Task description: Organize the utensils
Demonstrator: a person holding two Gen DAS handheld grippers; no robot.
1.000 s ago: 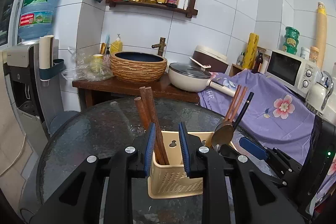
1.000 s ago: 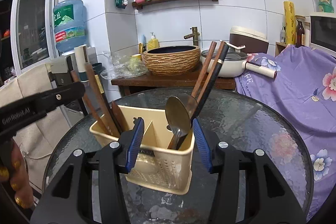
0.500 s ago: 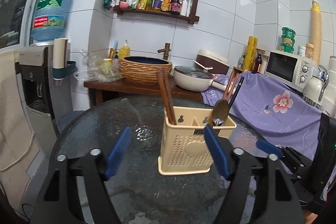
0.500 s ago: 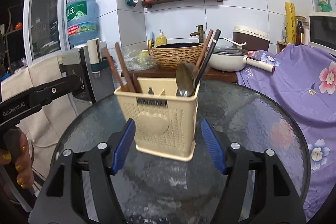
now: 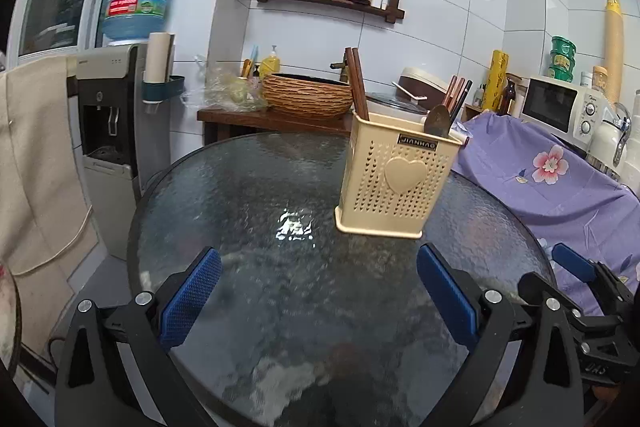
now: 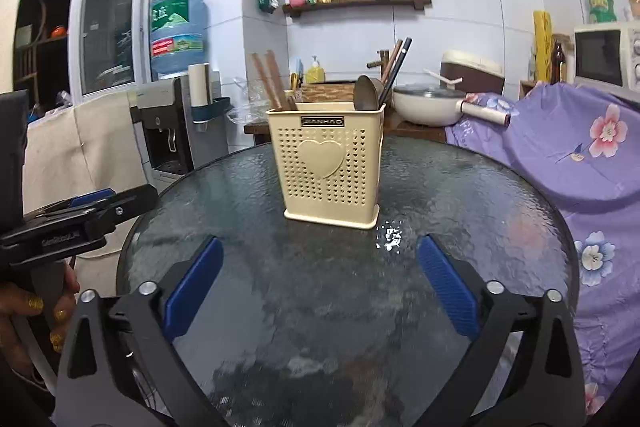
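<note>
Hanging low over the counter [image 5: 248, 187], the left tool [image 5: 318, 297] and right tool [image 6: 320, 285] both gape, gripping nothing. Beyond them the caddy [image 6: 328, 163] stands upright mid-counter, chopsticks [image 6: 272, 81] and spoon [image 6: 366, 93] inside. I'd say the job looks finished, so draw back level, clear of it.

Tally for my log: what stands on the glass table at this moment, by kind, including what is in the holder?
Cream utensil holder: 1
Metal spoon: 1
Brown chopsticks: 4 showing, 2 at the holder's left end and 2 beside the spoon
Black chopstick: 1
Total: 7 showing; the holder may hide more.
</note>
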